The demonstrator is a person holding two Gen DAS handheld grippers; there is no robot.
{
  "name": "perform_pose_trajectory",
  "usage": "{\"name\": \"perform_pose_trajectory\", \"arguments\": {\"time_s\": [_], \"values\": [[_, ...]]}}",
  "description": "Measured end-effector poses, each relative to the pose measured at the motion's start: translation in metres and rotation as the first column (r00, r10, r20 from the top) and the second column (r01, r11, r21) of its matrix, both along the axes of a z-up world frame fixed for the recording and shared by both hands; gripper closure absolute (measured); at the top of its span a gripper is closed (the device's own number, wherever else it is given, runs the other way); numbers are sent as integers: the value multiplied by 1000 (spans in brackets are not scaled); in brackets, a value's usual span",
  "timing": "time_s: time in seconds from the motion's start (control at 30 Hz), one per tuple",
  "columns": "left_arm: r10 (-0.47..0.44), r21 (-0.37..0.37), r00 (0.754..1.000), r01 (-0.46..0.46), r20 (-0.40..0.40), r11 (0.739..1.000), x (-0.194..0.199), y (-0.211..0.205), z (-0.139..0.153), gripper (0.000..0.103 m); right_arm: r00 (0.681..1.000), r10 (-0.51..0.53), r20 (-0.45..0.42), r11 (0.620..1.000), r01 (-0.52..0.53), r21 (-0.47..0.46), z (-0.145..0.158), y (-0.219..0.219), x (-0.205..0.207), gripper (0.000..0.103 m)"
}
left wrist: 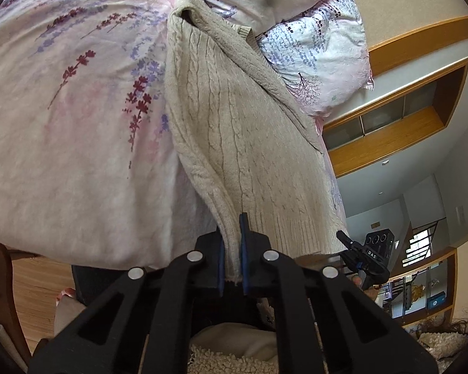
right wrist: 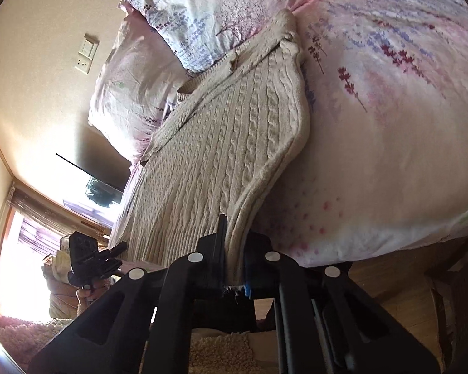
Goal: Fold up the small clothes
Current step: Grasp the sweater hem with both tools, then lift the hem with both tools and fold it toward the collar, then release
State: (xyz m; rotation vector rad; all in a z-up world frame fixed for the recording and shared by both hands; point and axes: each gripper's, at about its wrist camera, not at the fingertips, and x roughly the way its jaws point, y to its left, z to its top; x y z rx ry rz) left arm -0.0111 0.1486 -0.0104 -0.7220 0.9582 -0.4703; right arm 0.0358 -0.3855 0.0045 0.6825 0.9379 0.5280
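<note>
A cream cable-knit sweater lies stretched on a floral bed cover. My left gripper is shut on one bottom corner of its ribbed hem. My right gripper is shut on the other bottom corner of the same sweater, with the bed cover beside it. Each gripper shows in the other's view: the right one in the left wrist view, the left one in the right wrist view. The sweater's far end is folded over near the pillows.
Two floral pillows lie at the head of the bed, also seen in the right wrist view. A wooden floor runs along the bed edge. A wooden shelf unit and a bright window stand beyond.
</note>
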Motion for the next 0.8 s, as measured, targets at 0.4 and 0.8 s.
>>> {"name": "perform_pose_trajectory", "arguments": {"time_s": [0.4, 0.8], "values": [[111, 170, 961, -156, 252, 973, 39, 26, 73, 97, 912, -158, 378, 961, 230, -152, 82, 0, 13, 95], [124, 274, 901, -255, 417, 927, 103, 18, 125, 97, 805, -139, 577, 869, 378, -319, 126, 34, 49, 95]]}}
